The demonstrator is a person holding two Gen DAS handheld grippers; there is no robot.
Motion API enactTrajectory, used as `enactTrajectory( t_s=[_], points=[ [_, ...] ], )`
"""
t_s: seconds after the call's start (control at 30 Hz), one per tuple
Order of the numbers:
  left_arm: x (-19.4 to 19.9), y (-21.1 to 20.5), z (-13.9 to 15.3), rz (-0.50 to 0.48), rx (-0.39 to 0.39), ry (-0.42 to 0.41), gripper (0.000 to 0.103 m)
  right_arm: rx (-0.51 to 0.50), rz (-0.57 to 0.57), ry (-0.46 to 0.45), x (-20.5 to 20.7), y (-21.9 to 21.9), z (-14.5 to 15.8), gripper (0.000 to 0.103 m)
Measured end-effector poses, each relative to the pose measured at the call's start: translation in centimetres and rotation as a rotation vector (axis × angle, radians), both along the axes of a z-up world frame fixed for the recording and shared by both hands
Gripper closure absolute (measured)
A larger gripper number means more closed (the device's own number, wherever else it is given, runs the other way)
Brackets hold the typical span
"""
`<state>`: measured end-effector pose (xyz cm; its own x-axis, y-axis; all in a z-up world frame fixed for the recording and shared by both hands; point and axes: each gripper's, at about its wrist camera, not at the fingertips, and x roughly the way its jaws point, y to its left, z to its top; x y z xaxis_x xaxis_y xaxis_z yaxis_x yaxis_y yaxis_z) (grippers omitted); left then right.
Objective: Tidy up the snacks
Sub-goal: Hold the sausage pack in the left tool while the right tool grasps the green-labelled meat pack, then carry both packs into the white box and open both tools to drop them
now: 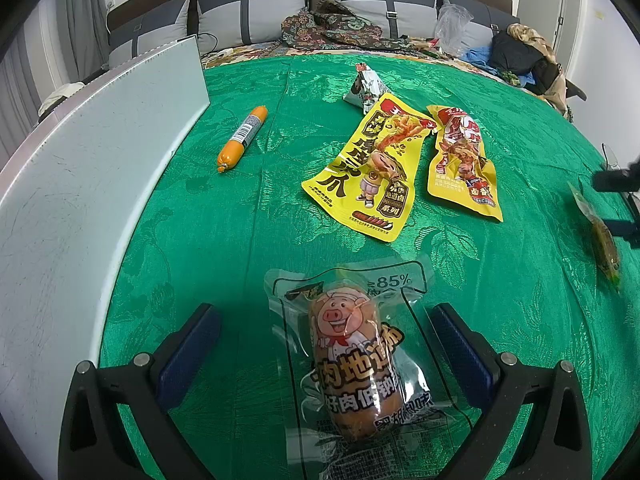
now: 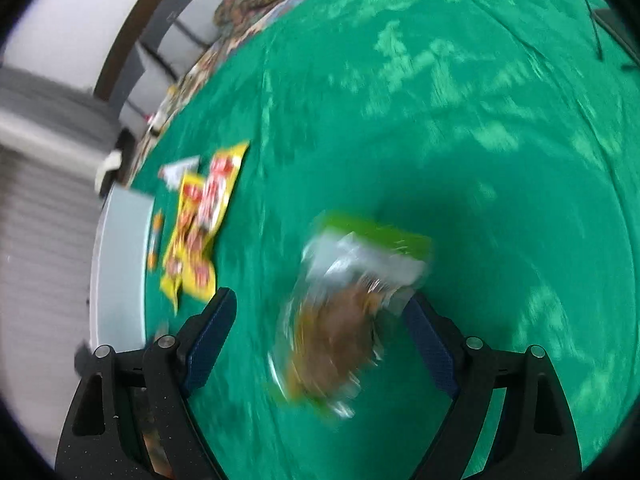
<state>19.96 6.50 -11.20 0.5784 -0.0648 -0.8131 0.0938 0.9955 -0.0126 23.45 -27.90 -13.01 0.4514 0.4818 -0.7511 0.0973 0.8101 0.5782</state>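
A clear vacuum pack holding a brown sausage with a cartoon pig lies on the green tablecloth. My left gripper is open, one blue-padded finger on each side of the pack and clear of it. In the blurred right wrist view, my right gripper is open around a clear packet with a green top and brown contents; its right finger is close to the packet's edge. Further off lie two yellow chicken-feet packs, an orange sausage stick and a small silver packet.
A white tray wall runs along the table's left side, also seen as the white tray. Behind the table stand a sofa with grey cushions, patterned cloth and bags. The right gripper's dark body shows at the far right.
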Motion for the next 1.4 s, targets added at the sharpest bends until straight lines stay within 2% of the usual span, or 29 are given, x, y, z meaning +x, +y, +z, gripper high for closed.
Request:
enactTrajectory(
  t_s=[0.1,0.23,0.33,0.43,0.5,0.53,0.57,0.6,0.7,0.73,0.8,0.9,0.97,1.03,1.17,1.3,1.4],
  points=[
    [0.0,0.0,0.0,0.0,0.0,0.0,0.0,-0.096,0.016,0.017,0.6,2.0,0.4,0.015],
    [0.0,0.0,0.0,0.0,0.0,0.0,0.0,-0.43,0.095,-0.048,-1.9,5.6,0.5,0.016],
    [0.0,0.0,0.0,0.0,0.0,0.0,0.0,-0.59,0.137,-0.078,-3.4,6.7,0.1,0.016],
    [0.0,0.0,0.0,0.0,0.0,0.0,0.0,-0.595,0.126,-0.095,-4.7,5.9,0.1,0.018],
    [0.0,0.0,0.0,0.0,0.0,0.001,0.0,-0.59,0.112,-0.086,-4.3,6.2,0.0,0.029],
    [0.0,0.0,0.0,0.0,0.0,0.0,0.0,-0.601,0.104,-0.086,-4.5,6.1,0.2,0.055],
    [0.2,0.0,0.1,0.0,0.0,0.001,0.0,-0.595,0.096,-0.091,-4.7,5.8,0.5,0.061],
    [0.2,0.0,0.1,-0.001,0.0,0.001,0.0,-0.583,0.088,-0.073,-4.6,5.6,0.5,0.073],
    [0.2,0.0,0.1,0.0,-0.001,0.001,0.0,-0.493,0.066,-0.047,-4.4,4.6,0.5,0.076],
    [0.2,0.0,0.1,-0.004,0.002,0.011,0.0,-0.434,0.052,-0.037,-4.4,4.0,0.5,0.076],
    [0.8,0.1,0.2,-0.023,-0.001,0.081,0.003,-0.261,0.026,-0.029,-5.3,2.6,0.8,0.076],
    [0.2,0.4,1.3,-0.031,-0.004,0.079,0.04,-0.108,0.0,-0.048,-6.9,1.3,1.7,0.076],
    [-0.2,1.1,1.8,-0.035,-0.067,0.091,0.054,-0.046,-0.006,-0.064,-7.9,0.7,2.4,0.076],
    [-0.8,2.0,2.5,-0.023,-0.13,0.093,0.056,-0.004,-0.006,-0.076,-9.1,0.4,2.8,0.076],
    [-2.5,3.1,3.1,0.006,-0.205,0.091,0.056,0.052,0.0,-0.08,-10.5,0.5,3.0,0.076],
    [-4.2,4.2,3.9,0.044,-0.305,0.087,0.056,0.142,0.021,-0.06,-10.7,1.6,2.3,0.076],
    [-5.5,5.0,5.4,0.066,-0.385,0.059,0.056,0.169,0.045,-0.058,-10.8,2.8,2.3,0.076]
  ],
)
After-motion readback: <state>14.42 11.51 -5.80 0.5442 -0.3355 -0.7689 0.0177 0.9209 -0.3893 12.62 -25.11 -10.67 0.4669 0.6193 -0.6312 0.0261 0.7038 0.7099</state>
